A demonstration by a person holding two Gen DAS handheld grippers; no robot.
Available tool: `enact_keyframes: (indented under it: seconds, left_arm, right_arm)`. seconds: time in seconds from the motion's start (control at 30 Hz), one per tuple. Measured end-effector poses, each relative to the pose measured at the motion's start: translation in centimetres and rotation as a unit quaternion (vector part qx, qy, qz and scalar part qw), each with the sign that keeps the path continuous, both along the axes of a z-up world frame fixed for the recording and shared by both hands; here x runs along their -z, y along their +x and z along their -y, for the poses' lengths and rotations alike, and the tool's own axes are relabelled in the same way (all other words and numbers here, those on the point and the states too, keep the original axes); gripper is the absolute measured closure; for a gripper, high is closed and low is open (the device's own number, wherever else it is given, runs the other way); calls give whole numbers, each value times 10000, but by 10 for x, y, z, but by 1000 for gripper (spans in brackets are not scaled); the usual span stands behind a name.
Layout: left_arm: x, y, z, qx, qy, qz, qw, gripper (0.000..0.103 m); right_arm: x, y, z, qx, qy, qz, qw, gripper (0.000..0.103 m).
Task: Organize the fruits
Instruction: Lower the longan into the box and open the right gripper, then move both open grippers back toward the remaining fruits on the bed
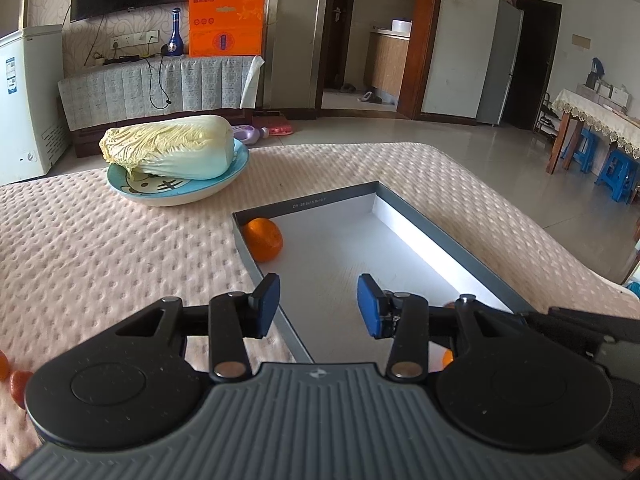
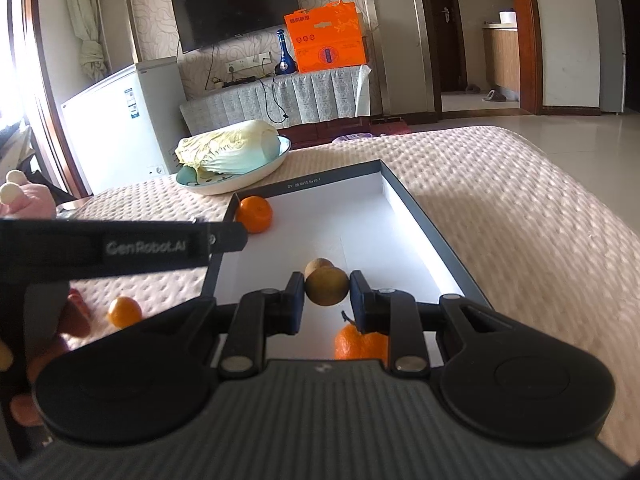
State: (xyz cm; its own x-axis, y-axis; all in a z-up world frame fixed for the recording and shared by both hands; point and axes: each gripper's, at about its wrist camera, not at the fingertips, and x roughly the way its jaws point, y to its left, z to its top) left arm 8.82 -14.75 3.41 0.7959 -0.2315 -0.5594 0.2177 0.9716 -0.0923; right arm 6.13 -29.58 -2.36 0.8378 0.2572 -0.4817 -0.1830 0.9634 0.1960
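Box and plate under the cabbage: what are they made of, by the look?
Box: likely cardboard, matte dark outside, white inside; thin straight walls, printed size text on the rim. Plate: probably glazed ceramic, though melamine is possible; glossy blue with a cartoon print and a white underside.

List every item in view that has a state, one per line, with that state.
left gripper: open, nothing between its pads
right gripper: shut on the brown fruit
brown fruit: held above the box floor
box: lidless, holding fruit
orange in far corner: resting in the box
orange under right gripper: in the box, partly hidden
orange on cloth: outside the box
cabbage: lying on the plate
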Motion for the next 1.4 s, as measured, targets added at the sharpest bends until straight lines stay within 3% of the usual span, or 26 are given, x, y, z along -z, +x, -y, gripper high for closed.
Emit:
enact_keyframes:
  seconds: [0.7, 0.97, 1.1, 1.4]
  left_arm:
    - [4, -30, -21, 114, 143, -42, 9998, 54]
    - [4, -41, -35, 145, 64, -74, 9998, 54]
    - [4, -41, -41, 110, 36, -92, 9999, 54]
    - [4, -44, -54, -18, -12, -90, 10000, 54]
  right_arm:
    - [1, 13, -10, 181, -210, 14, 9996, 74]
    - [-5, 11, -15, 242, -112, 223, 9994, 74]
    - [-9, 8, -20, 299, -116, 429, 9986, 57]
    - [-15, 2, -25, 309, -92, 626, 9975, 57]
